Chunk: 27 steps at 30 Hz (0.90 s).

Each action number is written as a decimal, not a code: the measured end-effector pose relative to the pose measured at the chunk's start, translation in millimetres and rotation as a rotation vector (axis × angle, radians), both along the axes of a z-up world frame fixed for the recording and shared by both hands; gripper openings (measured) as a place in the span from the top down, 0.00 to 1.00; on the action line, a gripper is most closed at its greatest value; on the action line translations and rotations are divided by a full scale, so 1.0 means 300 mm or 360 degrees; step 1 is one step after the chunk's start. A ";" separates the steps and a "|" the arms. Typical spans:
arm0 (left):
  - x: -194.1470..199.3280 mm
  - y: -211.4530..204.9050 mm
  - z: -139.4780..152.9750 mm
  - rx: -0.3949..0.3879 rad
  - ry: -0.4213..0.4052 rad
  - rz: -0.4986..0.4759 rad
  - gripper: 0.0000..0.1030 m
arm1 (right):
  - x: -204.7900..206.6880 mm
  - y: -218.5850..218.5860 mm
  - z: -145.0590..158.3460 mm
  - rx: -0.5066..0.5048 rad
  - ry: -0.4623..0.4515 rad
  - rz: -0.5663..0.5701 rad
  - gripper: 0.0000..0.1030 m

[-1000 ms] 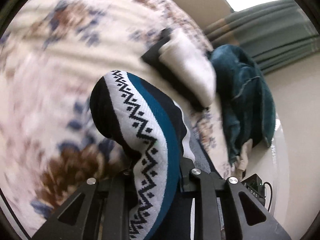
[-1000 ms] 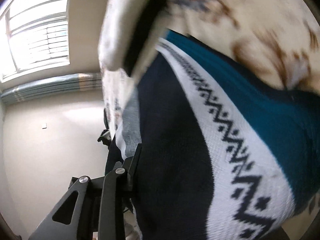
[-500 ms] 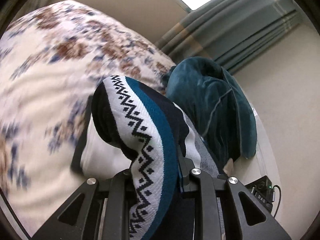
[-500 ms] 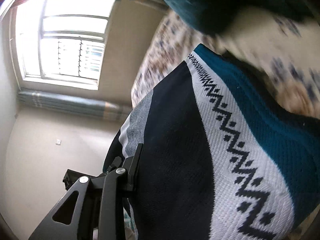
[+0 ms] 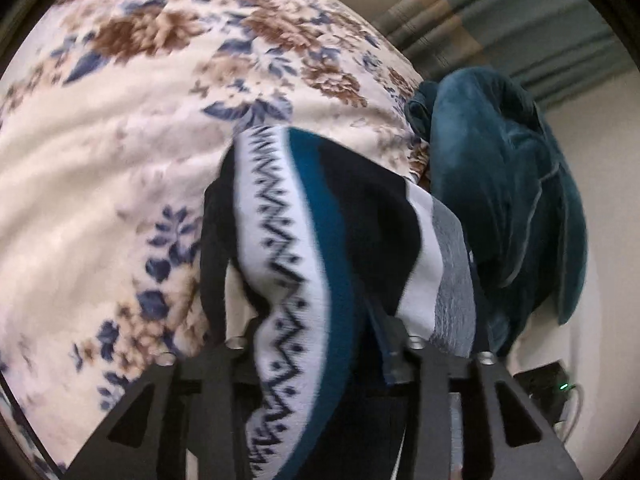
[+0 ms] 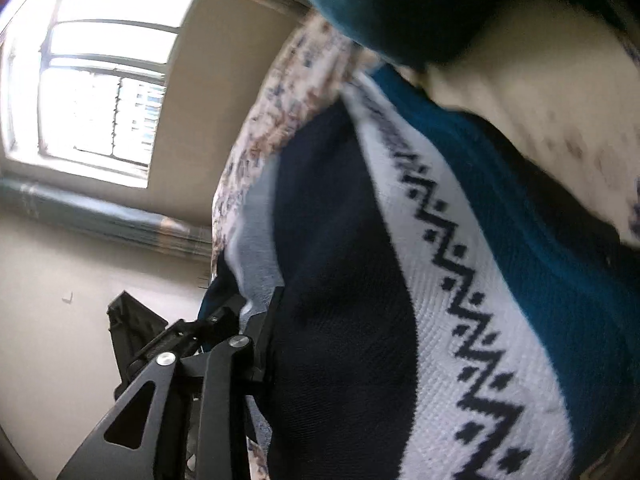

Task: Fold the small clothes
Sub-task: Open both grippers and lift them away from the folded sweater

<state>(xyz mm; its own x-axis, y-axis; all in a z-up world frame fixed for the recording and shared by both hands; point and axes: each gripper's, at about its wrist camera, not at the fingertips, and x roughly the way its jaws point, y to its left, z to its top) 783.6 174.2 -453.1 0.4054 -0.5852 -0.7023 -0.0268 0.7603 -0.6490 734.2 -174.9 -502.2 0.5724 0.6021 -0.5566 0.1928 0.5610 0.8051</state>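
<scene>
Window only in right view; floral blanket mostly left.

a floral blanket covers the bed, a crumpled teal garment lying on it.

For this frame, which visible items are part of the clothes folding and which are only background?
In the job:
- striped knit garment with the zigzag band, lying between the fingers of both grippers
- left gripper, whose jaws have just been opening
- right gripper, jaws also just opening
- floral blanket, the surface under it

Lying about:
- teal velvety garment
- curtain
- window
</scene>
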 end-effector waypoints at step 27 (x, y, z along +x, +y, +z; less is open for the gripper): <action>-0.895 -0.222 0.807 0.1051 -0.0313 0.0205 0.02 | -0.715 0.129 0.960 -0.1802 0.0002 0.0099 0.00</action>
